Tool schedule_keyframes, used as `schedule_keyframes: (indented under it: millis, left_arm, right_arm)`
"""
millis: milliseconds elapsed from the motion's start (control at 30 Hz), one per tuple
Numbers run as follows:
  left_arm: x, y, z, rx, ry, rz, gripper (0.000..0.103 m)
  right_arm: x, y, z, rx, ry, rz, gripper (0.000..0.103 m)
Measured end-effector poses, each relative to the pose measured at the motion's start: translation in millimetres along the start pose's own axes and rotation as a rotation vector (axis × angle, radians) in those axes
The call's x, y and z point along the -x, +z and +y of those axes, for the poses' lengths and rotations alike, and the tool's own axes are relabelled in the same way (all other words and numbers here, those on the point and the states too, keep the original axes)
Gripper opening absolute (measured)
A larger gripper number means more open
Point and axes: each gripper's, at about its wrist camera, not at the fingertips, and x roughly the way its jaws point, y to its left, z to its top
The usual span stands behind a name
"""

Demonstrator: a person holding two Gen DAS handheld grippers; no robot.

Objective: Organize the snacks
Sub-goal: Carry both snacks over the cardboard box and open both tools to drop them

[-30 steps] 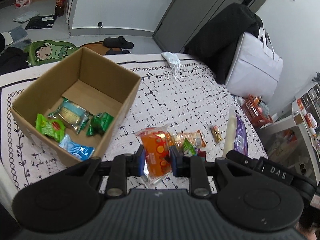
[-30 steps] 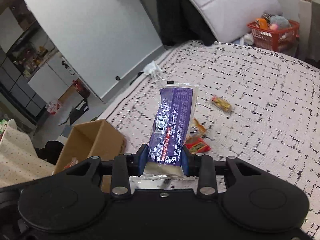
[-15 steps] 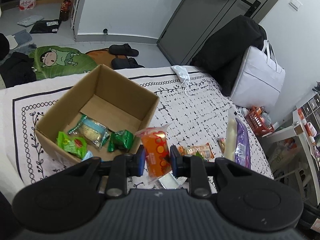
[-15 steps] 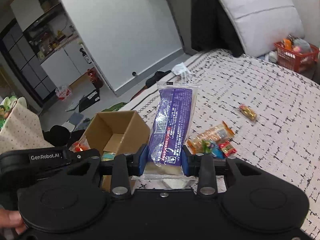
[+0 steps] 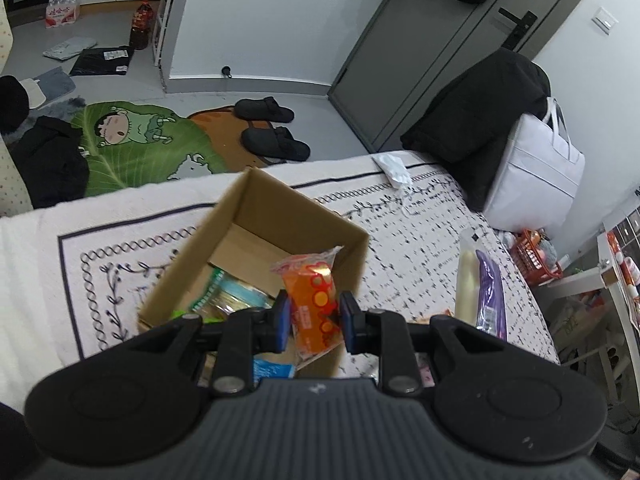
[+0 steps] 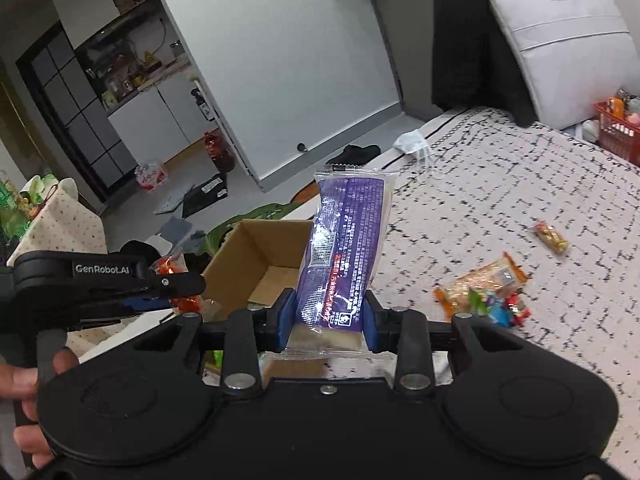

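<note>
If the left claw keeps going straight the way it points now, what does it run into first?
Probably the inside of the cardboard box: the left claw, shut on the orange snack packet, aims down at the packets already lying there. Depth is uncertain.

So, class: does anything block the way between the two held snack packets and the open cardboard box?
Nothing visible does. The orange packet in the left gripper hangs over the open cardboard box; the purple packet in the right gripper is beside it.
</note>
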Motion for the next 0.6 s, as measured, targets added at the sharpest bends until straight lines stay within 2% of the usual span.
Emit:
schedule_keyframes:
  millis: [200,600]
  left_arm:
    - [-8.6,15.0,14.7,0.001,0.017,0.011,0.025]
    - [-42.2,24.9,35.8,0.012,0.069,0.063,0.025]
  right_arm:
    - [-14.2,-1.7,15.6,0.006,0.018,0.014,0.034]
    - [-43.9,-3.3,31.1,0.016,0.032,0.055,0.034]
